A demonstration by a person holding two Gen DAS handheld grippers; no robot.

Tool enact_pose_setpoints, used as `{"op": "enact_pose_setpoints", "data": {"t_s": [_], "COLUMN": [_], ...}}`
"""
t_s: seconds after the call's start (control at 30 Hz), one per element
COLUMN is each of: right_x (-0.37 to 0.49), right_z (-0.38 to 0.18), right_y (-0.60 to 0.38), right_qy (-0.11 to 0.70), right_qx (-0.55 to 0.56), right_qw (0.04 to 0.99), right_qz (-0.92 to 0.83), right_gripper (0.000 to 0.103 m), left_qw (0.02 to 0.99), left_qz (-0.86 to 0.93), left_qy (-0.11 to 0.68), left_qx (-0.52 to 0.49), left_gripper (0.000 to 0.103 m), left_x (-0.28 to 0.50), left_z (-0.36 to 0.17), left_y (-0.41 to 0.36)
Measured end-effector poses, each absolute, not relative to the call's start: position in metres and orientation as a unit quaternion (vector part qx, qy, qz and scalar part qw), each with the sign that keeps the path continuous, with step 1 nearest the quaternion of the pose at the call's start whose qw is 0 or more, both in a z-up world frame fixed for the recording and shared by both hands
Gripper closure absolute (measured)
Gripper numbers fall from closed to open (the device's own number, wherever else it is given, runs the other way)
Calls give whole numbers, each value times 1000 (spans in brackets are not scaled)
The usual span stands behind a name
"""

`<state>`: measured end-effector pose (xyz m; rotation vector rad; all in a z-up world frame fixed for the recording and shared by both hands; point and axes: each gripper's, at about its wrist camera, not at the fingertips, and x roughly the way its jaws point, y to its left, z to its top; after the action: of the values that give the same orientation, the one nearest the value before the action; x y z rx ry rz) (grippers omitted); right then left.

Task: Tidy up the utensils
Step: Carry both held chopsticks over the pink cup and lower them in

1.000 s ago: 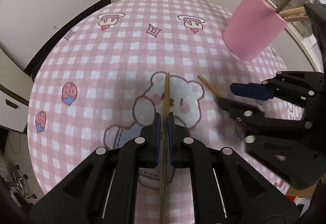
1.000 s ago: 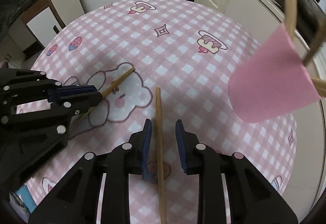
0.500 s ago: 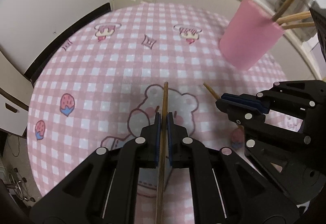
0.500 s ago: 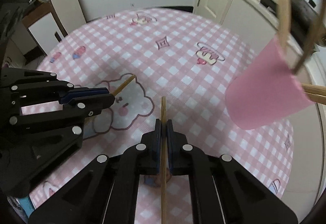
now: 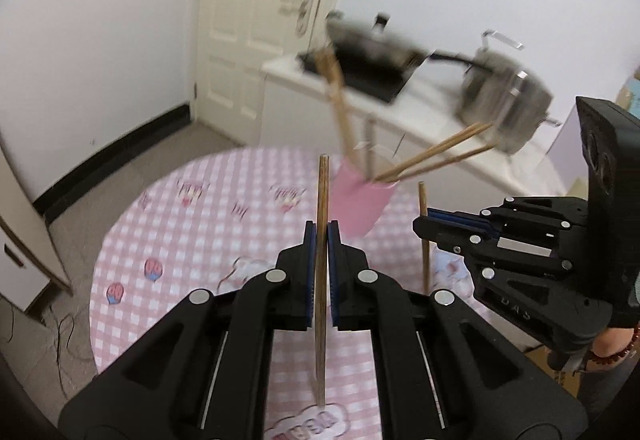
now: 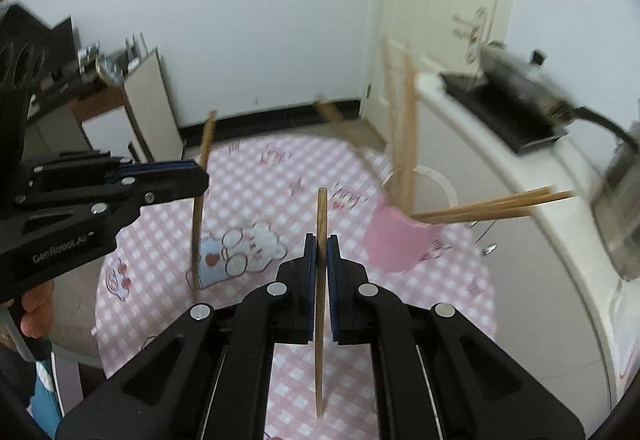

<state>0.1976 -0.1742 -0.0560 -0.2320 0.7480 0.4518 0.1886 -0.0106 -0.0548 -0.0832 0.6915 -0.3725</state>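
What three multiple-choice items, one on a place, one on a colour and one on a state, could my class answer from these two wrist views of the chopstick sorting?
1. Where does the pink cup stand?
A. on the checked tablecloth
B. on the white counter
C. on the floor

2. What colour are the pads of the left gripper?
A. red
B. blue
C. yellow

3. How is the right gripper set?
A. wide open, nothing in it
B. shut on a spoon
C. shut on a chopstick

Answers:
1 A: the cup sits on the cloth at the table's far side.
2 B: blue strips line both fingers.
3 C: its pads press a wooden stick.
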Motion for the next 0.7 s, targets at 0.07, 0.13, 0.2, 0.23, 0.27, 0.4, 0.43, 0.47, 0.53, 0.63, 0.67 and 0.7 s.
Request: {"op": "enact_pose_setpoints", "data": {"t_s": [0.07, 0.13, 0.2, 0.23, 0.27, 0.4, 0.43, 0.47, 0.53, 0.63, 0.67, 0.7], "right_x": [189, 186, 182, 181, 180, 181, 182, 184, 189, 197, 200, 201], "right_z": [-40, -30, -16, -11, -5, 18, 24, 28, 39, 48, 51, 52], "right_y": [-185, -195, -206, -209, -214, -226, -228, -229, -232, -233, -234, -235], "right_qy": [341, 326, 307, 300, 291, 261, 251, 245, 229, 212, 208, 203], "right_qx": [-102, -95, -86, -83, -81, -67, -62, -59, -50, -43, -40, -39], "right_qw": [910, 917, 926, 929, 933, 944, 948, 950, 954, 958, 959, 960], "right_qz": [214, 209, 203, 200, 197, 189, 187, 186, 187, 187, 187, 187], "right_gripper": [99, 99, 99, 99, 99, 99, 99, 99, 99, 99, 99, 99], "left_qw": [930, 936, 943, 945, 949, 957, 958, 959, 962, 967, 969, 971], "left_qz": [-189, -198, -203, -205, -205, -207, -207, -206, -201, -192, -190, -184], "left_qy": [311, 286, 258, 249, 234, 198, 194, 188, 177, 160, 154, 147], "left_qx": [-44, -49, -53, -53, -53, -49, -47, -49, -45, -43, -42, -39], "left_gripper": [97, 97, 98, 98, 98, 98, 98, 98, 98, 98, 98, 98], "left_x": [178, 168, 160, 156, 153, 149, 150, 152, 156, 164, 167, 171], "left_z": [-41, -27, -14, -8, -1, 22, 26, 31, 38, 48, 51, 55], "left_y": [-18, -26, -35, -38, -43, -62, -65, -68, -74, -82, -84, -87]}}
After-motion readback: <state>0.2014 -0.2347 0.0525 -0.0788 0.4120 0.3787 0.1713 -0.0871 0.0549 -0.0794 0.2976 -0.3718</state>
